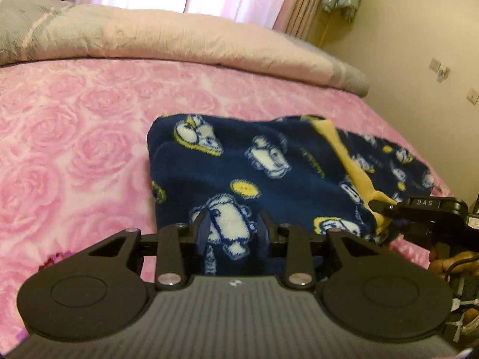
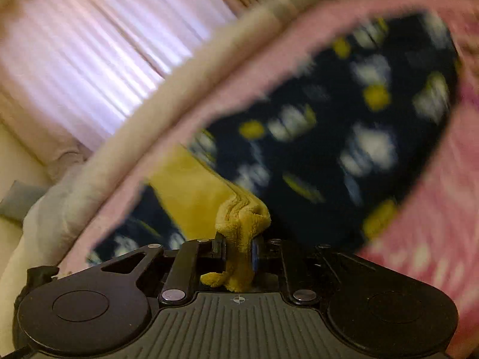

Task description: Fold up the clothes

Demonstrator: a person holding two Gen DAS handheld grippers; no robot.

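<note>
**Trainee:** On the pink rose bedspread (image 1: 74,137) lies the navy fleece garment (image 1: 263,161), partly folded, its yellow lining (image 1: 353,161) showing along the right edge. Where do I stand?

**Coach:** Your left gripper (image 1: 232,224) has its fingers (image 1: 203,230) closed on a bunch of the navy fleece at the near edge. Your right gripper (image 2: 238,248) is clamped on a wad of the yellow lining (image 2: 239,224); the left camera shows it at the garment's right corner.

**Trainee:** So both corners are held. How do I fold cleanly?

**Coach:** I'd lift both hands together, keeping the edge between them taut, then carry it over towards the far edge near the beige duvet (image 1: 179,39). Fleece is thick and springy, so lay it down flat before letting go.

**Trainee:** Any risk?

**Coach:** The right camera is blurred. Go slower, or the lining may slip.
</note>
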